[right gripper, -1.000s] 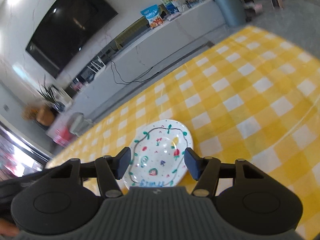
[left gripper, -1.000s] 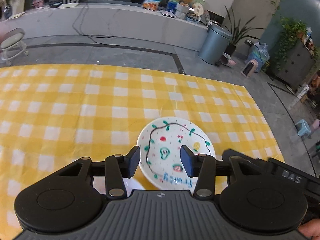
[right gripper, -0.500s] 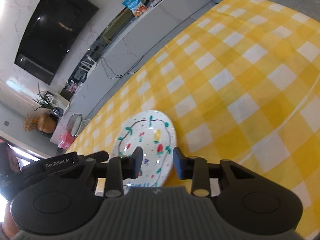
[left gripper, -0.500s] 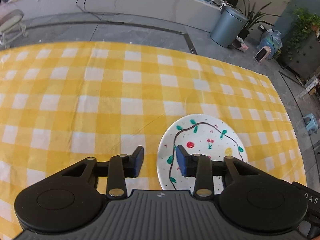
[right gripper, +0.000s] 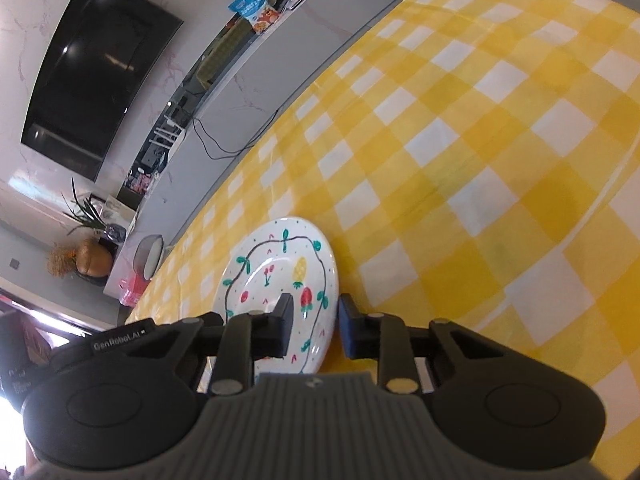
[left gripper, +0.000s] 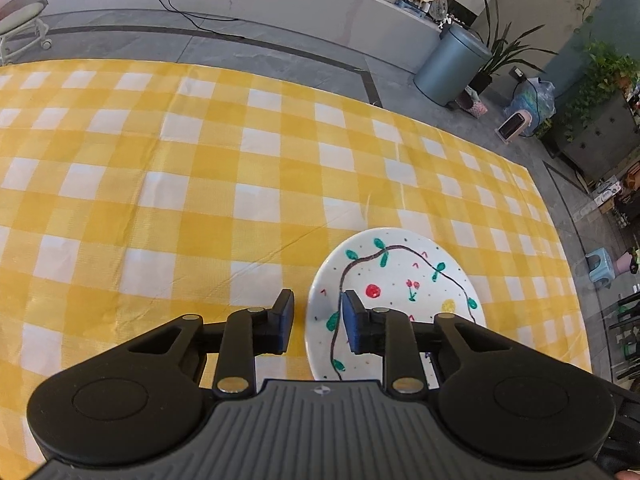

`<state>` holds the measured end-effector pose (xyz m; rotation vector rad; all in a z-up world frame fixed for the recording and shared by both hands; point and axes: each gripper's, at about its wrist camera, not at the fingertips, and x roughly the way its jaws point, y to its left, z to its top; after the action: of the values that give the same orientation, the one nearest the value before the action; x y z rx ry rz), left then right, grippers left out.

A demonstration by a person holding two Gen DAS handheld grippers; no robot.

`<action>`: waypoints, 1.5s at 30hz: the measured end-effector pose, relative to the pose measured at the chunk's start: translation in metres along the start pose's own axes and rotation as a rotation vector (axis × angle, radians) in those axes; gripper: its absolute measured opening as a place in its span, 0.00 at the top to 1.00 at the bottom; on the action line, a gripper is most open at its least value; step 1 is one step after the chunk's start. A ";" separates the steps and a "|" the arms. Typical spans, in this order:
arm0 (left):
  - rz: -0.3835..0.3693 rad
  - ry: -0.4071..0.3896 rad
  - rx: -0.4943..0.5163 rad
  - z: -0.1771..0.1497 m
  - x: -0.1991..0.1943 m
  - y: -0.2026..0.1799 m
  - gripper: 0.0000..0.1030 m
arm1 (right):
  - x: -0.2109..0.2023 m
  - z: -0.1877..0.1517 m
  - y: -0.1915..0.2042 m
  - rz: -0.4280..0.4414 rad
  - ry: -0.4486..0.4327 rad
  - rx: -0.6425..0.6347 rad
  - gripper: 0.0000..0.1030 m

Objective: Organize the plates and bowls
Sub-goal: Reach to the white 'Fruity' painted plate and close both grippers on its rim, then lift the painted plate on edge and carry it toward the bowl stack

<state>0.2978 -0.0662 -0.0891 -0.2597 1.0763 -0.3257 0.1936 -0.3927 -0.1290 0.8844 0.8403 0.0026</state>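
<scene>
A yellow-and-white checked tablecloth (left gripper: 240,184) covers the bench. On it lies a white plate (left gripper: 396,276) painted with fruit and a vine — at about five o'clock in the left wrist view. The left claw (left gripper: 316,322) straddles the plate's left rim, the right claw (right gripper: 314,322) its right rim — both narrowly parted, neither visibly clamping.

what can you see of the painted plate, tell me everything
The painted plate is round, white and glossy, apparently ceramic, with a raised rim. Hand-painted on it: a dark wavy line with green leaves, red fruits, cherries, a yellow pineapple and small dots. It lies face up on the yellow checked tablecloth. The left tool straddles its left rim and the right tool its right rim; both are open, and contact cannot be told.
</scene>
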 end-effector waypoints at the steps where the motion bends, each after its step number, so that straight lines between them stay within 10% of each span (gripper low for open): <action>1: -0.005 0.001 -0.002 0.000 0.001 0.000 0.75 | 0.000 0.000 -0.001 0.004 0.000 0.010 0.78; 31: 0.003 0.083 -0.100 -0.016 -0.022 -0.022 0.92 | -0.031 -0.002 -0.023 -0.054 0.019 0.171 0.96; 45: -0.018 -0.049 -0.310 -0.076 -0.022 -0.050 0.93 | -0.072 -0.001 -0.051 -0.114 -0.033 0.196 0.94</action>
<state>0.2135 -0.1080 -0.0876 -0.5510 1.0750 -0.1661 0.1273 -0.4488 -0.1176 1.0158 0.8693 -0.1959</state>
